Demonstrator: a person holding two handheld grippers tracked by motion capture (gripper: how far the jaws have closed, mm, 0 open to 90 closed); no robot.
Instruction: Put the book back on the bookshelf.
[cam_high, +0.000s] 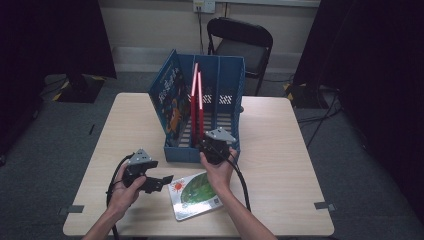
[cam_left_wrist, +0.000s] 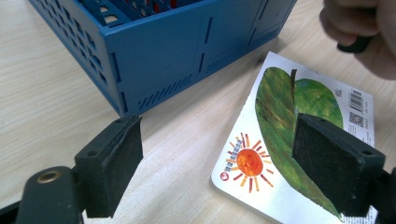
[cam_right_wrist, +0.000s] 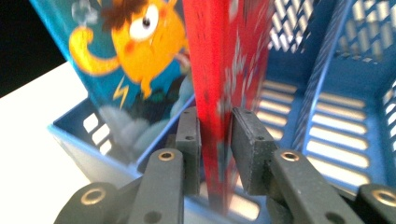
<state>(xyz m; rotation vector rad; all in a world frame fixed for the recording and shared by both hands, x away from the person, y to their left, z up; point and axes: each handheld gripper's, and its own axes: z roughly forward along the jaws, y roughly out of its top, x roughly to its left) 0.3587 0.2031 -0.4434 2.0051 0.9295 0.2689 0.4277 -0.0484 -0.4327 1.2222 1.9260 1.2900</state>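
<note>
Jaws of right gripper clamp red book — left gripper agape.

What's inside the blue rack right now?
In the blue rack stand a blue monster-cover book, leaning in the left slot, and a red book clamped by the right tool. The right slot looks empty; the books hide the slot floors beneath them.

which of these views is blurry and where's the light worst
Right gripper view: the red book between the jaws is smeared and the jaws are soft; the table corner at left is blown out white. Left gripper view: sharp on the leaf book and rack. High view: dim overall, the room's edges almost black, the table evenly lit.
</note>
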